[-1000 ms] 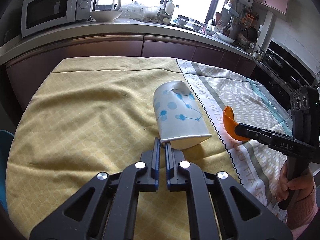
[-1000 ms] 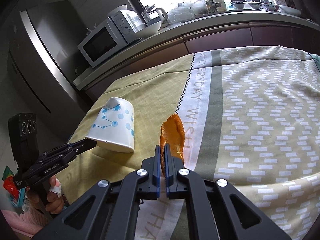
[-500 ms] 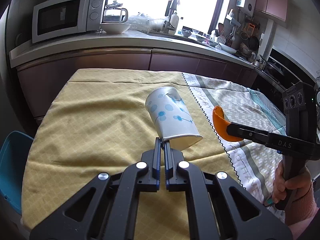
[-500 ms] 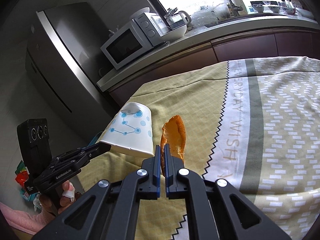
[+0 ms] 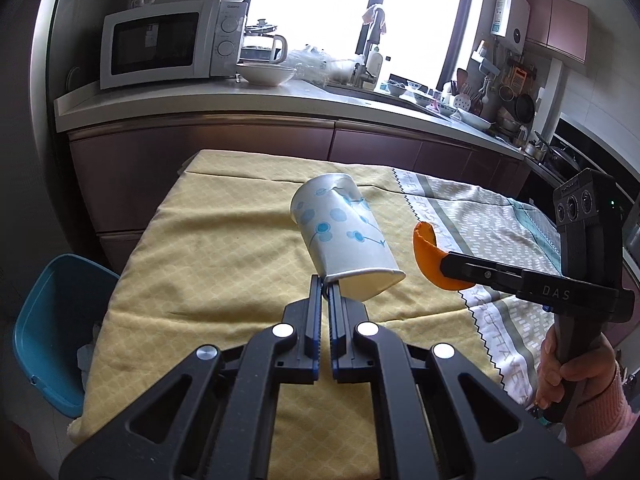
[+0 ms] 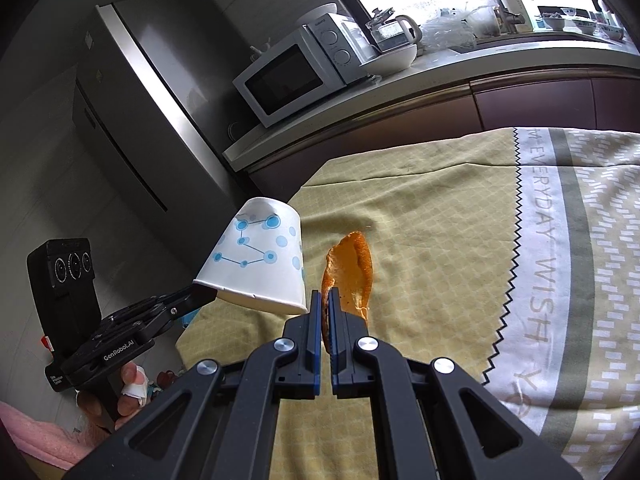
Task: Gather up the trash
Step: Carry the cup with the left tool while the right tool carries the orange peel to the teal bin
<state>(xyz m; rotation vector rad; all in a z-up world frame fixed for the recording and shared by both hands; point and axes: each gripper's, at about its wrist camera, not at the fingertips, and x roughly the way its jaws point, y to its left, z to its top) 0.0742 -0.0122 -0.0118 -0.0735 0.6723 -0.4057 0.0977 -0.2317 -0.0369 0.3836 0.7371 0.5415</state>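
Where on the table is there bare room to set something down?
Almost everywhere: the tablecloth lies bare from its yellow part to the patterned right part. The counter is crowded: microwave, bowl, dishes.

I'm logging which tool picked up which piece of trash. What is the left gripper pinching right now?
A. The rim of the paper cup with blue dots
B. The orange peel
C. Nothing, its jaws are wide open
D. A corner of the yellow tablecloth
A. The left gripper is shut on the flattened rim of the paper cup, held clear of the tablecloth, while the orange peel sits in the right gripper.
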